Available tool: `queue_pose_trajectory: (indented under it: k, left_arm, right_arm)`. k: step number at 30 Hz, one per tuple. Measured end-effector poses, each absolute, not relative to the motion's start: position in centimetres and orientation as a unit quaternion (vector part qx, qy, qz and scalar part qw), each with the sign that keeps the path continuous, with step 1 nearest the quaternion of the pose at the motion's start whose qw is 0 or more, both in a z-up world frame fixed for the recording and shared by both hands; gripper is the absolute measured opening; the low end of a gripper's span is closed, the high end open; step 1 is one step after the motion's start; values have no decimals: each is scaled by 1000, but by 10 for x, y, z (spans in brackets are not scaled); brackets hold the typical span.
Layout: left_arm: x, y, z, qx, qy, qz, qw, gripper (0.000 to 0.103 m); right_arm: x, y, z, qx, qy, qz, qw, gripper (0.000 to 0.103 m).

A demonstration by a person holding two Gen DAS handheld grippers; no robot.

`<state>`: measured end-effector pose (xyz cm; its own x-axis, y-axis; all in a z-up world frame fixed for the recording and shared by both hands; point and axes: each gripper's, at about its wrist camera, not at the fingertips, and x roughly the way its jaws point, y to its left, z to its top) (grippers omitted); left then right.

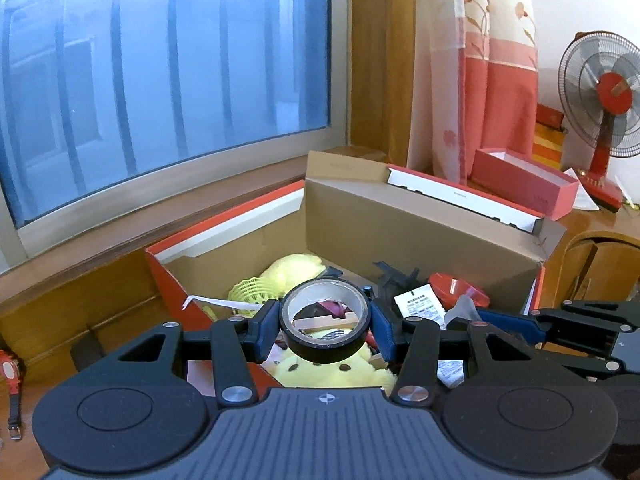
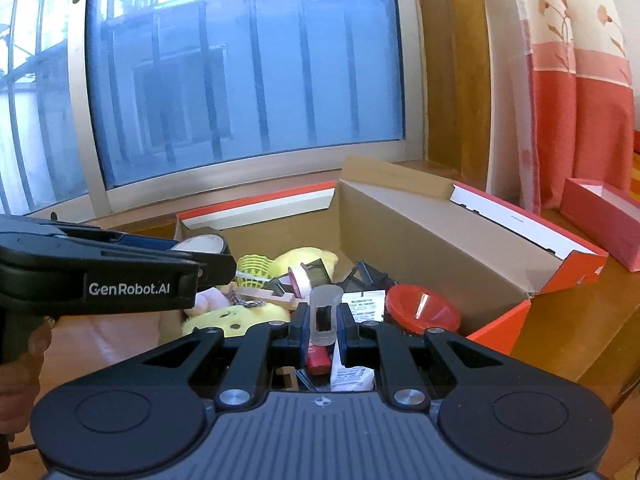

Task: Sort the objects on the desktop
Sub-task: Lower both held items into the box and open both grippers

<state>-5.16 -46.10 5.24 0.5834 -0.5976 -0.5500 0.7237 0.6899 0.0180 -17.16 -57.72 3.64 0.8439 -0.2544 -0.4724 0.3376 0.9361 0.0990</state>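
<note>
My left gripper [image 1: 325, 326] is shut on a black roll of tape [image 1: 325, 340] and holds it above the open orange cardboard box [image 1: 420, 228]. The tape also shows in the right wrist view [image 2: 204, 245], beside the left gripper body [image 2: 100, 276]. My right gripper [image 2: 324, 326] is shut on a small translucent plastic piece [image 2: 325, 312] with a slot, held upright over the same box [image 2: 440, 224]. Inside the box lie a yellow plush toy [image 2: 230, 316], a red funnel [image 2: 422, 306], a yellow mesh ball [image 2: 254, 266], black pieces and paper labels.
A pink open box [image 1: 524, 182] and a red fan [image 1: 608, 120] stand on the wooden cabinet to the right. A red strap watch [image 1: 12, 384] lies on the desk at the left. The window and wooden sill are behind the box. A curtain hangs at the right.
</note>
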Motion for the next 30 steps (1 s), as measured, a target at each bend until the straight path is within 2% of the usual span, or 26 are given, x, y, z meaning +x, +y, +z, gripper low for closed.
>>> queue_pose_trajectory:
  k: [9,13,17,21,23,27,30]
  left_arm:
    - [-48,-464,49,122,267,-375,879,49]
    - [-47,-464,49,122,265,-376,880,50]
    - [-46,-464,49,122,263,-377,879,53]
    - [-46,-461,49,119,261,-374,882,61]
    - [-46,-458,50,115,259,-368,886,65]
    - [-45,-446,54,103,254,-349,896,78]
    - [-44,-433,56,92,256,-324,906,84]
  right_arm:
    - [-166,-582,34,92,236,-158,954,18]
    - [-165,-584,34,99,239,-165,952,30]
    - [-164,-585,34,101,239,-168,951,33]
    - [-163,-584,34,98,239,-168,951,44]
    - [-163,-584,34,101,242,-171,950,53]
    - [-163,-586,33,111,242,-171,949,55]
    - [-162,-585,35,112,236,-167,951,62]
